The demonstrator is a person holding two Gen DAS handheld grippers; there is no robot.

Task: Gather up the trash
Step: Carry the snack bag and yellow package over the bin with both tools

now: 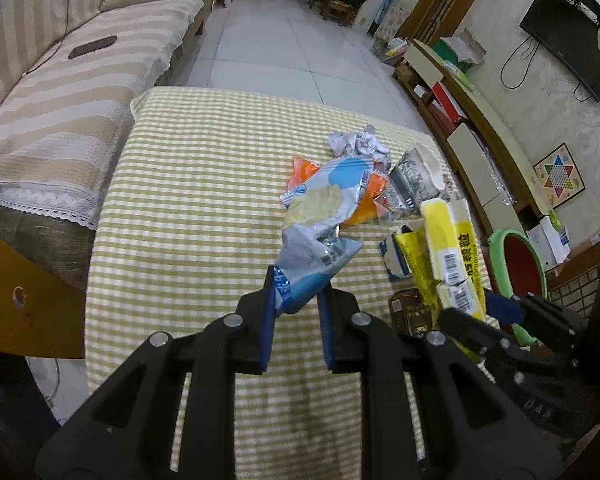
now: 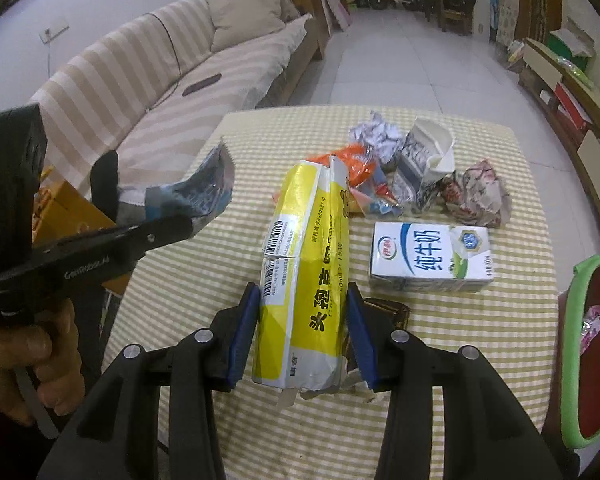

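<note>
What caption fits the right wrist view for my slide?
Right tongs grip a yellow box above the checked table; left tongs lift a blue wrapper.

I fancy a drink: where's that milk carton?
In the right wrist view, the milk carton lies on the checked tablecloth, right of the yellow box, just before the crumpled paper.

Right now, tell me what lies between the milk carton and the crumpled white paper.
In the right wrist view, a torn grey-patterned carton stands between the milk carton and the crumpled white paper, with scraps of wrapper at its base.
</note>
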